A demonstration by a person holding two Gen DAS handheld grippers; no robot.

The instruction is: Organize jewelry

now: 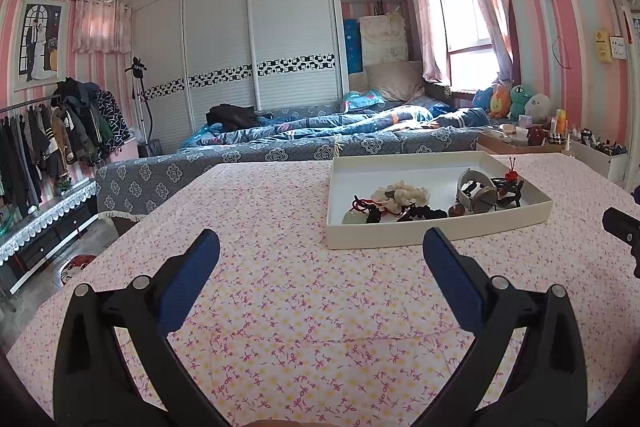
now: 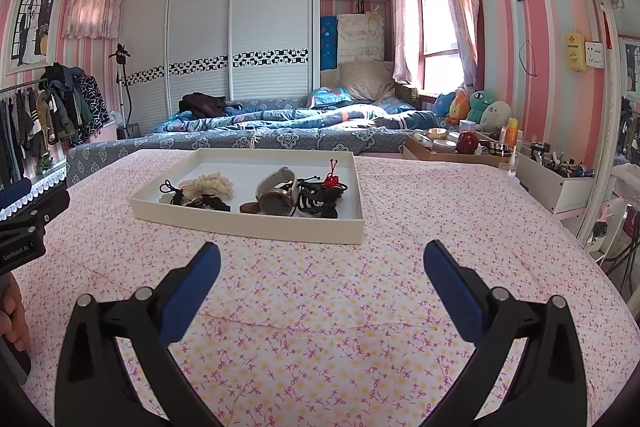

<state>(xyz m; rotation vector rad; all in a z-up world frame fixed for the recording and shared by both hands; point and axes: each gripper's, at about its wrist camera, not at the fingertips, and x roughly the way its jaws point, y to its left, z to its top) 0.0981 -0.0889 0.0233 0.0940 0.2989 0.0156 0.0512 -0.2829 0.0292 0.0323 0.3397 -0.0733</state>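
Legible text, 1 item: "GenRobot.AI" in small pale letters on the black body of the left gripper (image 2: 24, 223), at the left edge of the right wrist view. A white mark on the black garment steamer head (image 1: 138, 66), left of centre, is too blurred to read.

Two pairs of tongs, left (image 1: 321, 249) and right (image 2: 322, 261), face one white tray (image 2: 256, 227) on the worktop (image 2: 320, 327); ahead of them it holds one watch (image 2: 276, 193), one cream scrunchie (image 2: 212, 185), one red knotted charm (image 2: 331, 179) and several black hair ties, too tangled to count
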